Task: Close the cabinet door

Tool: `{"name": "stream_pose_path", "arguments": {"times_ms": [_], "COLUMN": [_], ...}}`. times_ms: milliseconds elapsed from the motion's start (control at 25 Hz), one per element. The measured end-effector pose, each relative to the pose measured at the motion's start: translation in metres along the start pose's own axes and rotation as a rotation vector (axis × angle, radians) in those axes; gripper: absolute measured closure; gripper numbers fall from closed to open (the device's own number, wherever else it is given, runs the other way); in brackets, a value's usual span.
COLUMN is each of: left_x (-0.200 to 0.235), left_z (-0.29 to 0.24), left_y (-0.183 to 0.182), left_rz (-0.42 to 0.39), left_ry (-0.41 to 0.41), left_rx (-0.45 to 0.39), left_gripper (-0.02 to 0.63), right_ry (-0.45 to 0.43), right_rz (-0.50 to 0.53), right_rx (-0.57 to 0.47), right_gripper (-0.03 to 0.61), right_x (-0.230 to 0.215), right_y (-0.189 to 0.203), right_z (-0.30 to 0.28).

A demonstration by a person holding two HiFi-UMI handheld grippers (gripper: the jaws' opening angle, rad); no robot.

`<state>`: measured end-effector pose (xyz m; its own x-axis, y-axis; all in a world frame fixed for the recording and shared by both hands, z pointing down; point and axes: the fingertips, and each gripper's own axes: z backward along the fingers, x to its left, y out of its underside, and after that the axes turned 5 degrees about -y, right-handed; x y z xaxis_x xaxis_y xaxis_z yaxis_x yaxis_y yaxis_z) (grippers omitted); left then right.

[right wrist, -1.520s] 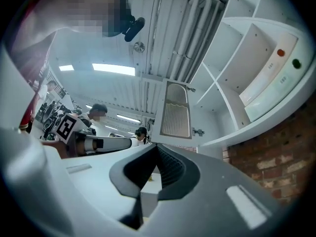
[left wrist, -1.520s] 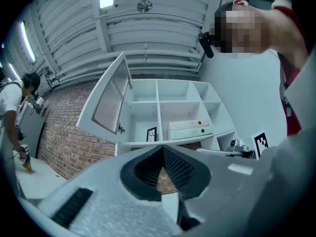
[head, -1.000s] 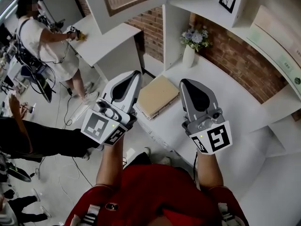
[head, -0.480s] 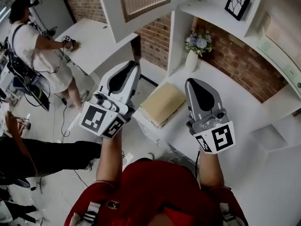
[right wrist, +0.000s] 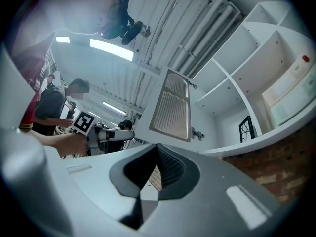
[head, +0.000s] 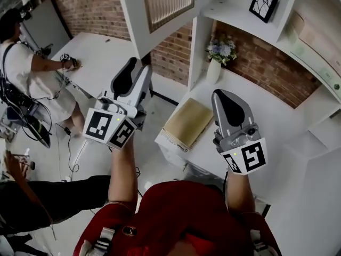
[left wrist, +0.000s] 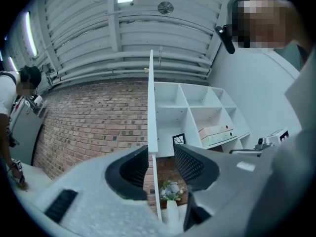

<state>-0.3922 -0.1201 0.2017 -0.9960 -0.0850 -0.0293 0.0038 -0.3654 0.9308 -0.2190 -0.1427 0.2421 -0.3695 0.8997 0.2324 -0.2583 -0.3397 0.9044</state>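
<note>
Two grippers: left gripper (left wrist: 161, 157) jaws opening, cabinet door (head: 160, 4) edge showing in their gap at frame centre; right gripper (right wrist: 157, 149) jaws pressed together, empty.

Operator wears a red short-sleeved top (head: 170, 217), with grey straps (head: 102, 241) at both shoulders and a small black clip-like piece (head: 127, 231) on the chest. Left tool (head: 137, 68) and right tool (head: 220, 94) are the same build: pale grey moulded shells, black textured pads inside the fingers, a black recess along each back. Each carries a white cube with black square markers, left cube (head: 109, 130) and right cube (head: 246, 158), with a small green LED beside it. Left tool's jaws are opening, nothing clamped between them.
</note>
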Motion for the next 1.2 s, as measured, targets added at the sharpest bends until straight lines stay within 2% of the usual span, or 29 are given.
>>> {"name": "stream_pose_path", "arguments": {"times_ms": [320, 600, 760, 1040, 1200], "left_x": [0.004, -0.007, -0.028, -0.078, -0.109], "left_z": [-0.021, -0.025, -0.028, -0.037, -0.050], "left_y": [-0.013, -0.016, -0.018, -0.012, -0.010], "left_rz": [-0.010, 0.043, 0.034, 0.003, -0.011], "left_ry": [0.069, 0.050, 0.070, 0.126, 0.183], "left_rx": [-0.045, -0.085, -0.088, -0.081, -0.077], "left_gripper": [0.478, 0.509, 0.530, 0.494, 0.471], "right_ry": [0.076, 0.096, 0.102, 0.103, 0.133], "right_rz": [0.029, 0.023, 0.007, 0.004, 0.008], "right_rx": [0.041, 0.063, 0.066, 0.059, 0.058], "right_gripper": [0.565, 0.565, 0.565, 0.565, 0.565], "right_x": [-0.005, -0.027, -0.040, -0.055, -0.068], "right_y": [0.006, 0.009, 0.011, 0.010, 0.006], "right_z": [0.007, 0.025, 0.038, 0.062, 0.078]}}
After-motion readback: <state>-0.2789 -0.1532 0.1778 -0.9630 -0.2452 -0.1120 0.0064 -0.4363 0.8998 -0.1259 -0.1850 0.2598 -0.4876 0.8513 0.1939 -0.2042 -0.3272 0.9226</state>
